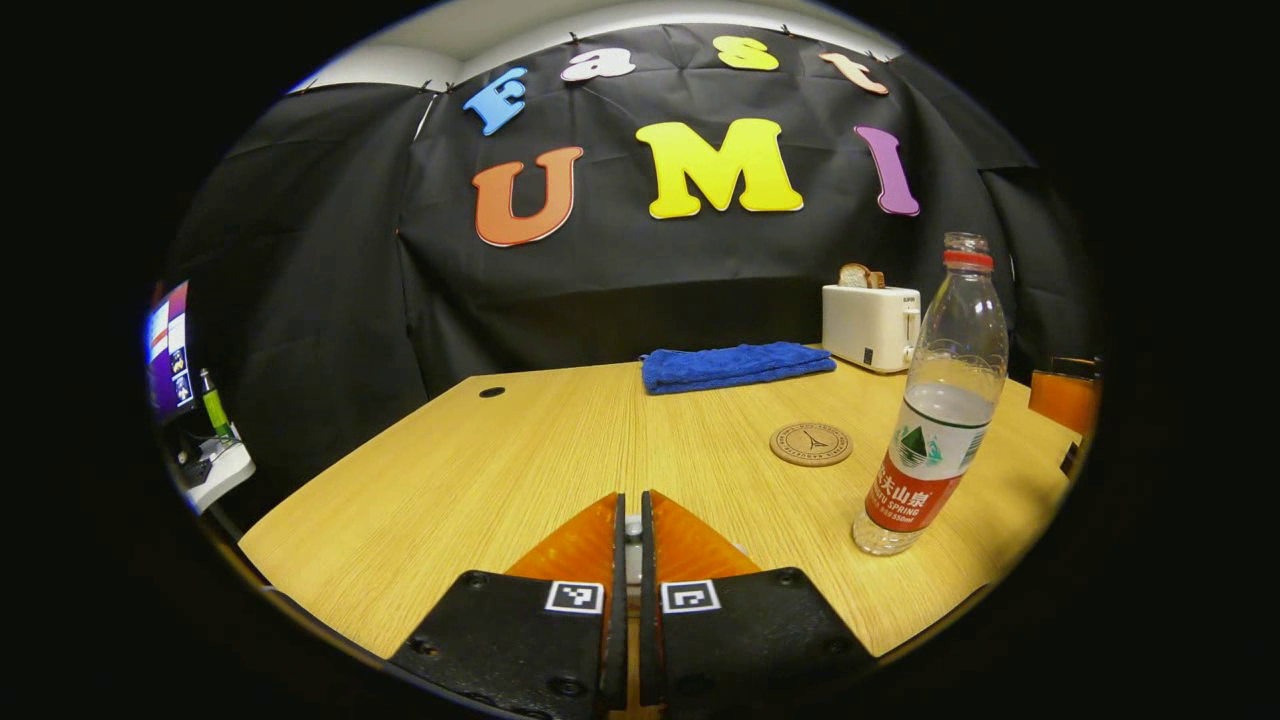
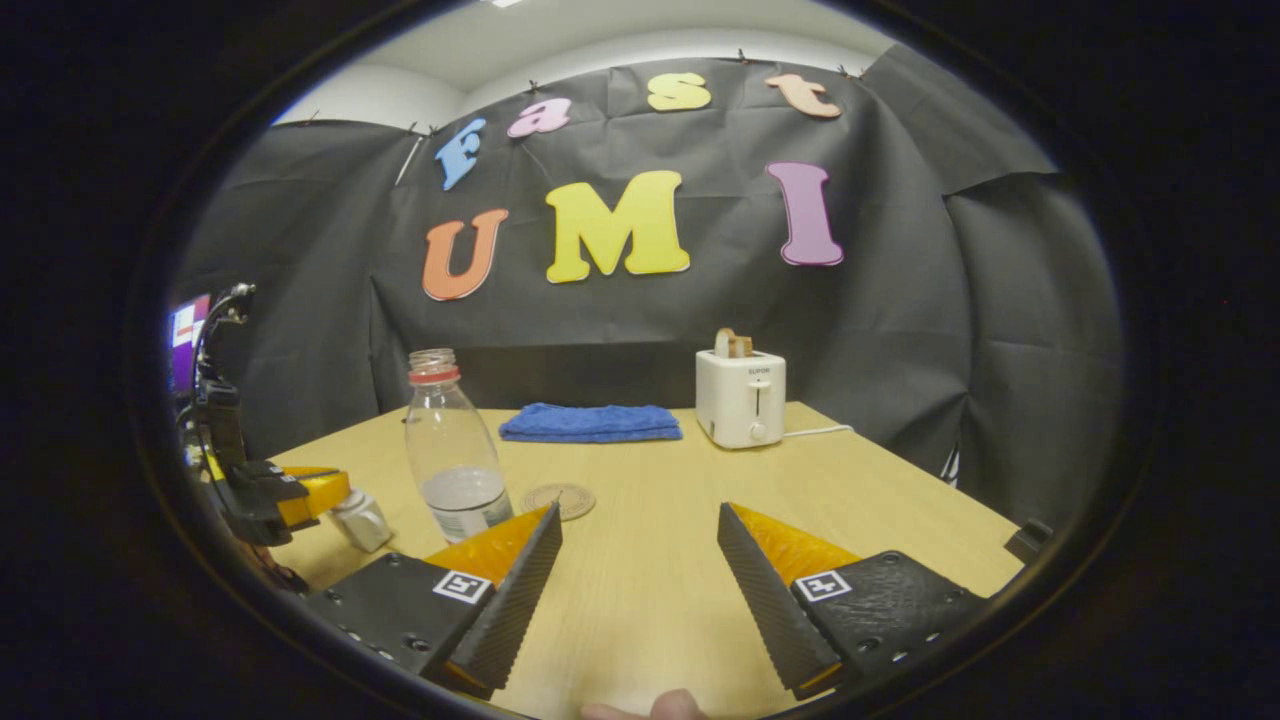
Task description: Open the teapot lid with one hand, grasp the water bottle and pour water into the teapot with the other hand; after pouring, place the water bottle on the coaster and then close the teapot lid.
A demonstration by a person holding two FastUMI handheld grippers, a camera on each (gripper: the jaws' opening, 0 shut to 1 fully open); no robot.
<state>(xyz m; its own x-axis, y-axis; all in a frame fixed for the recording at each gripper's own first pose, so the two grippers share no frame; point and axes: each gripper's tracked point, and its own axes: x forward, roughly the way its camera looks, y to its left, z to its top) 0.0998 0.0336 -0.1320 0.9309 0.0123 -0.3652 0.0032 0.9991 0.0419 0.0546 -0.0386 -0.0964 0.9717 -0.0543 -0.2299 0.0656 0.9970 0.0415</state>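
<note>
My right gripper [image 2: 640,545] has its fingers spread wide with nothing between them, low over the table [image 2: 650,620]. My left gripper [image 1: 630,497] is pinched almost closed on a small white piece [image 1: 632,535] wedged in the slit. I take that piece for the teapot lid, though I cannot tell for certain. In the right gripper view it sits at the tip of the left gripper, near the table's left edge. I cannot make out the teapot body.

The water bottle [image 2: 453,455] stands upright just beyond my right gripper's left finger, and the coaster [image 2: 560,500] lies flat just beside it.

The risks I see:
- The bottle has no cap, so a crooked or hasty grasp could tip it and spill across the table.
- The plastic is thin, and squeezing hard could push water up the neck.
- My left finger sits close to the bottle and may nudge it as I swing in.
- The left grip on the lid looks narrow, so it could slip.

The bottle is roughly a third full of clear water. Farther back, the toaster [image 2: 741,398] holds bread in its slots, beside a folded blue towel [image 2: 590,422].
</note>
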